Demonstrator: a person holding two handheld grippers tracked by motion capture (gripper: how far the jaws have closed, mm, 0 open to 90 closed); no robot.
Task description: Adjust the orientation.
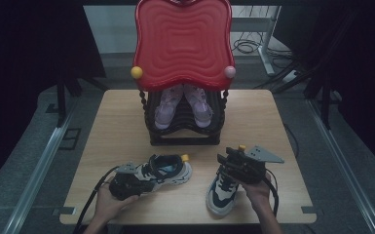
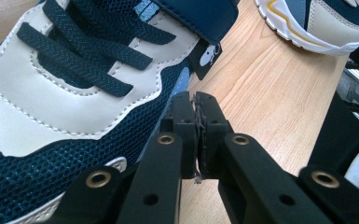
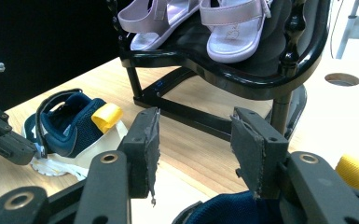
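While the pink sandals [image 1: 182, 105] are already sitting on the rack [image 1: 185, 127], both sneakers are lying near; the left gripper [image 2: 195, 105] is resting clenched beside the left sneaker [image 1: 168, 171], the right gripper [image 3: 193, 140] hovering released over the right sneaker [image 1: 221, 192].

Table [image 1: 121, 122]: shoe rack [image 1: 183, 127] stands at 12 o'clock, at the far edge. Tray [image 1: 182, 41] sits on top of the rack. Pair of sandals [image 1: 182, 105] on the rack's upper shelf, below the tray, side by side. Left sneaker [image 1: 168, 170] lies at 7 o'clock, near edge, in front of the rack. Right sneaker [image 1: 221, 192] at 5 o'clock, apart from the left one. Left gripper [image 1: 126, 184] touches the left sneaker's near end. Right gripper [image 1: 238, 165] sits over the right sneaker's far end.
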